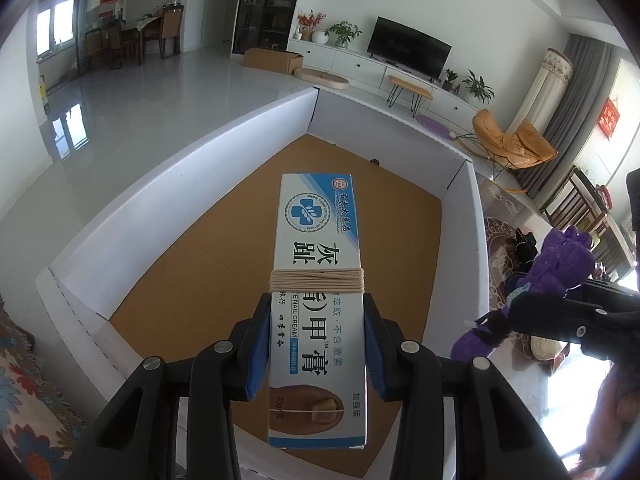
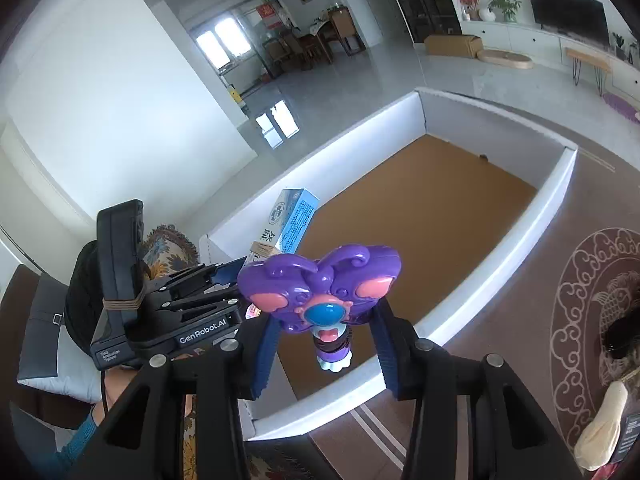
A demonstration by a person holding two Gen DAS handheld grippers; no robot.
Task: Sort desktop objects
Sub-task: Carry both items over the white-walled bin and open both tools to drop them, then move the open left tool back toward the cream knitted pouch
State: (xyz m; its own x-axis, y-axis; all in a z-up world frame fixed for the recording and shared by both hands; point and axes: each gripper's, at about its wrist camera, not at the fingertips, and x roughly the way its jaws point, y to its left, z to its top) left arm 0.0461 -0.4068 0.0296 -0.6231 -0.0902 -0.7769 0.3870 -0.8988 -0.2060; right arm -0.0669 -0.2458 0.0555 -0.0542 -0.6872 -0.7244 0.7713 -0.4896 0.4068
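Observation:
A white and blue nail cream box (image 1: 316,232), bound with beige string, sits lengthwise in my left gripper (image 1: 316,308), which is shut on its lower half. It hangs over a big white-walled bin (image 1: 180,184) with a bare brown cardboard floor. My right gripper (image 2: 328,320) is shut on a purple butterfly-shaped toy (image 2: 320,276) with pink spots and a blue button, held above the bin's near wall (image 2: 500,248). The right wrist view shows the left gripper (image 2: 224,276) and cream box (image 2: 294,216) over the bin's left corner. The toy (image 1: 560,260) appears at the right of the left wrist view.
The bin stands on a brown rug with pale swirl patterns (image 2: 592,300). A floral cloth (image 1: 24,380) lies left of the bin. A tiny dark speck (image 1: 375,161) rests on the bin floor near its far wall. A person's teal sleeve (image 2: 80,440) is at lower left.

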